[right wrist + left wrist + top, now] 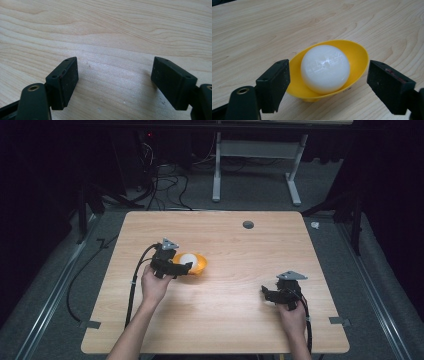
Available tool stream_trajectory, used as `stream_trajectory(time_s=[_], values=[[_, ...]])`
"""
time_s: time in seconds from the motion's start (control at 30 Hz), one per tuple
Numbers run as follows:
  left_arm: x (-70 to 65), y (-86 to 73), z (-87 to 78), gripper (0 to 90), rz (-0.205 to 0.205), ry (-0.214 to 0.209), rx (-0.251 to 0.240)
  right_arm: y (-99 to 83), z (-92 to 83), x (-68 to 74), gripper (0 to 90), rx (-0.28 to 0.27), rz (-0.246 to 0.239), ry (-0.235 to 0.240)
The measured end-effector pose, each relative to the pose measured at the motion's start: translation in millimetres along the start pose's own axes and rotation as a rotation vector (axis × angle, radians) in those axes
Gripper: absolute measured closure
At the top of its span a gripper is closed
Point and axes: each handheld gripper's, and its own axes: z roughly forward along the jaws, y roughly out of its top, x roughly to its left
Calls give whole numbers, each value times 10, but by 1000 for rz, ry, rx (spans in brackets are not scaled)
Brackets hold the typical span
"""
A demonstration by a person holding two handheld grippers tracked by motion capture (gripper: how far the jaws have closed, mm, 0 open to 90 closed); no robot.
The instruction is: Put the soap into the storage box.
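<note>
A small yellow bowl [199, 265] [358, 56] sits left of the table's middle, and a white ball [188, 259] [325, 68] rests inside it. My left gripper [181, 268] [328, 83] is open, its jaws standing on either side of the bowl's near half without touching the ball. Over bare wood at the right front, my right gripper [266, 294] [113, 80] is open with nothing between its jaws.
The wooden table [220, 330] has a dark round grommet [248, 224] near its far edge. Beyond the table are cables on the floor [165, 182] and a white desk frame [260, 155]. A bit of tape [339, 321] marks the right front edge.
</note>
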Motion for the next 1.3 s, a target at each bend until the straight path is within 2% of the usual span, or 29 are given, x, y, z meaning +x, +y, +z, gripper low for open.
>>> stream_trajectory(time_s=[0.53,0.97,1.13,1.3], values=[[-33,-51,-125,198,17,-23,-15,0,0,0,227,0,0,0],[-34,-111,-273,198,15,-23,-36,0,0,0,227,0,1,1],[-24,-131,-324,198,17,-21,-30,0,0,0,227,0,0,1],[-35,-138,-410,197,8,-42,-44,-1,0,-1,227,-1,-2,2]])
